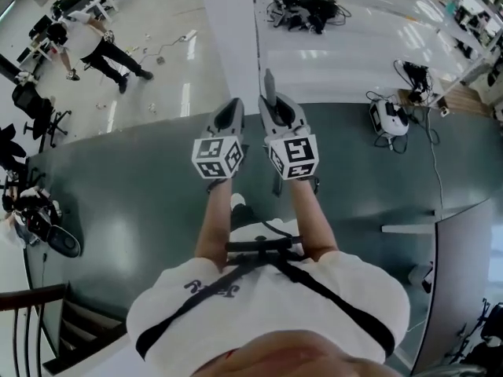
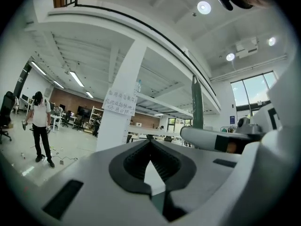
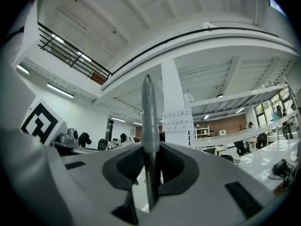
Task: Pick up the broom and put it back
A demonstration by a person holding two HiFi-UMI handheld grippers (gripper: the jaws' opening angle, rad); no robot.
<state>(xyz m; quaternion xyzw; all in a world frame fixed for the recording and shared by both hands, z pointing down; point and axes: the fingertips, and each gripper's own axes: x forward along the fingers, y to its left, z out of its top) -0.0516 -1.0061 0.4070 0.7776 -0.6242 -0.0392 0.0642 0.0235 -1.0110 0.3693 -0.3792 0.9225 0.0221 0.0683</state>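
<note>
My right gripper is shut on the broom's thin grey-green handle, which stands upright between its pads and ends in a rounded tip above them. The same handle pokes out past the gripper in the head view and shows as a green pole in the left gripper view. The broom's head is hidden. My left gripper is close beside the right one, level, jaws together with nothing between them. Both point toward a white pillar.
The white pillar carries a paper sign. A person in a white shirt stands far left. Cables and devices lie on the pale floor, and more gear at the right. Office chairs stand left. A dark floor mat lies underfoot.
</note>
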